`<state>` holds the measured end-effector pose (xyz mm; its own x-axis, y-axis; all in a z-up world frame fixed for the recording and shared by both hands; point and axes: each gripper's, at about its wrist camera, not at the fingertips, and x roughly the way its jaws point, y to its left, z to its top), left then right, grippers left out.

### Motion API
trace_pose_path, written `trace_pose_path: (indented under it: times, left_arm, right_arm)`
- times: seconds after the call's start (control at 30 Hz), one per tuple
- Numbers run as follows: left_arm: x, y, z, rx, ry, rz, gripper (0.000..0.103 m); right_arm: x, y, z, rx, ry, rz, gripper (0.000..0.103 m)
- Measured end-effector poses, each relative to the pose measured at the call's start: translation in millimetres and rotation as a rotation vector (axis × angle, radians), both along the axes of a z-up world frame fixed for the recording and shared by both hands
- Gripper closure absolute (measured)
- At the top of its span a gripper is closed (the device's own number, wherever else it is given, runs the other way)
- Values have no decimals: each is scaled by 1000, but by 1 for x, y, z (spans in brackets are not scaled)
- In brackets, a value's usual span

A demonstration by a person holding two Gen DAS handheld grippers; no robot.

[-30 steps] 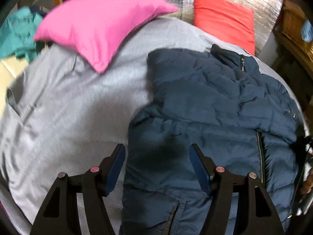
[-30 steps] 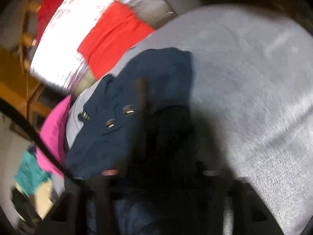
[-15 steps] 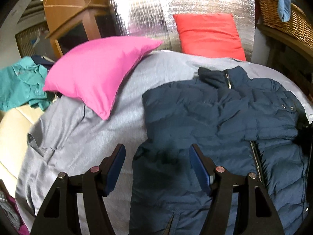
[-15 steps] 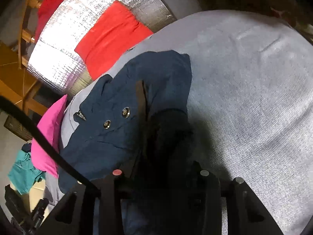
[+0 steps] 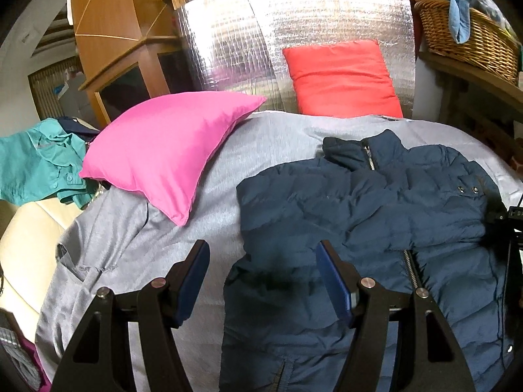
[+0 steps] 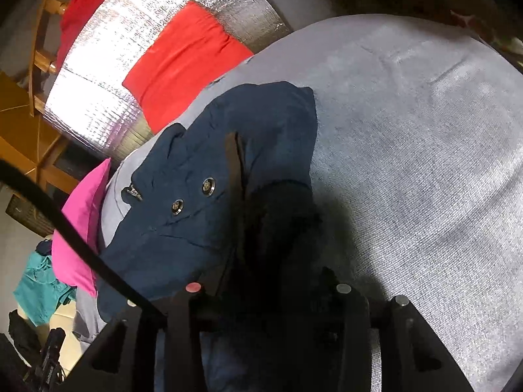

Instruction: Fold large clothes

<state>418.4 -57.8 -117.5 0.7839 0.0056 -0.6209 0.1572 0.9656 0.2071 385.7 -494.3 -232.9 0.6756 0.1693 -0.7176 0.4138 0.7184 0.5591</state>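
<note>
A navy puffer jacket (image 5: 376, 215) lies on the grey-covered bed (image 5: 228, 163), collar toward the headboard, one sleeve folded across its chest. My left gripper (image 5: 263, 274) is open and empty, held above the jacket's lower left edge. My right gripper (image 6: 261, 245) is shut on the dark cuff of the jacket sleeve (image 6: 278, 215), at the jacket's right side; its fingertips are hidden in the fabric. The jacket (image 6: 228, 163) with two snap buttons fills the middle of the right wrist view.
A pink pillow (image 5: 170, 150) lies on the bed left of the jacket, a red pillow (image 5: 343, 78) against the silver headboard (image 5: 261, 32). Teal clothing (image 5: 36, 163) is piled far left. A wicker basket (image 5: 467, 36) stands on a shelf at right. Bare grey bed (image 6: 425, 163) extends right of the jacket.
My left gripper has pulled back and tilted up, so the headboard and basket show. My right gripper stays shut on the sleeve cuff, now steady over the jacket.
</note>
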Motion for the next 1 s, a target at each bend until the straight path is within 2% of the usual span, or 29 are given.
trace_pose_path:
  times: [0.13, 0.23, 0.77, 0.83, 0.87, 0.93, 1.0]
  left_arm:
    - [-2, 0, 3, 2, -12, 4, 35]
    - [-3, 3, 7, 0, -26, 13, 35]
    - [-14, 33, 31, -25, -106, 80, 35]
    - [-9, 36, 27, -35, -87, 74, 33]
    - [-6, 37, 24, -43, -73, 72, 27]
    - [8, 45, 9, -96, 9, 67, 20]
    - [24, 56, -6, -184, 103, 56, 20]
  right_arm:
    - [-1, -1, -1, 5, 8, -1, 56]
    - [-2, -3, -2, 21, 16, -3, 49]
    - [-5, 0, 1, 13, 16, -3, 47]
    - [-5, 0, 1, 13, 15, -1, 47]
    - [-5, 0, 2, 15, 14, 0, 47]
    - [-6, -2, 2, 25, 11, 5, 47]
    - [-10, -7, 3, 51, -1, 0, 45]
